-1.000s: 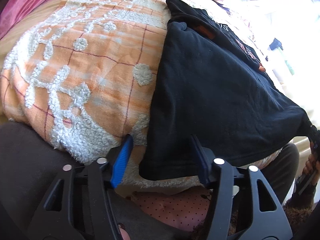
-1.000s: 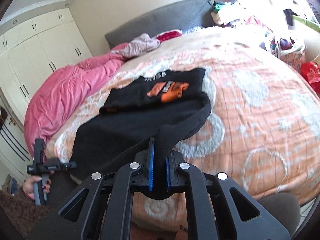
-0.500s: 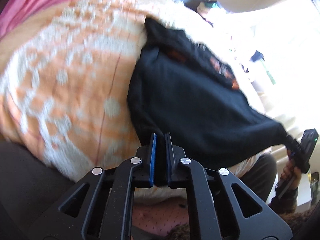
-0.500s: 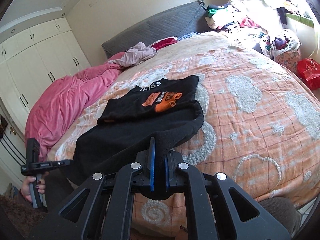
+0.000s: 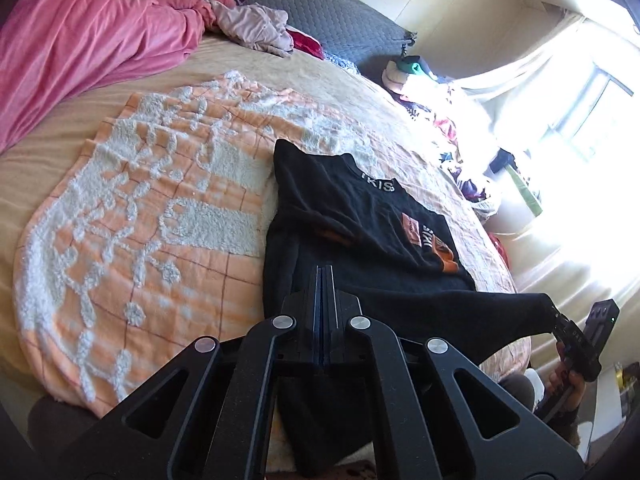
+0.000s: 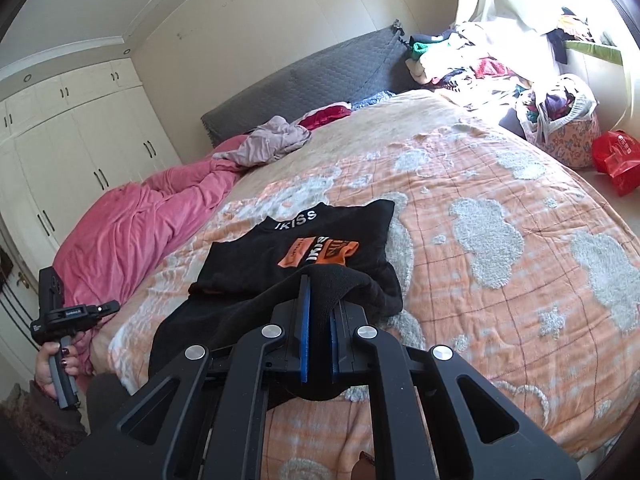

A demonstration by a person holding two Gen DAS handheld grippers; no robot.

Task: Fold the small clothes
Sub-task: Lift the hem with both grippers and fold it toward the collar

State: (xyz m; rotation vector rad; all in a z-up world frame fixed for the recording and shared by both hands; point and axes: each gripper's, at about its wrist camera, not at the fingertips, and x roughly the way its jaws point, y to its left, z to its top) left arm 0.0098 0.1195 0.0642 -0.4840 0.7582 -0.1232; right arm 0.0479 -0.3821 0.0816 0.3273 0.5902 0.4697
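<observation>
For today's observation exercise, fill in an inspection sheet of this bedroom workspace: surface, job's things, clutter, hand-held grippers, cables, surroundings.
Surface: bed with orange-and-white tufted blanket.
Job's things: black sweatshirt with orange print, spread on the blanket, near hem lifted at both corners.
Clutter: pink duvet bunched on the far side; crumpled mauve garment near the headboard.
Grippers: left hand-held gripper shut on the near hem; right hand-held gripper shut on the other hem corner.
Cables: nothing seen.
Surroundings: grey headboard, white wardrobes, clothes pile, red bag on the floor.
</observation>
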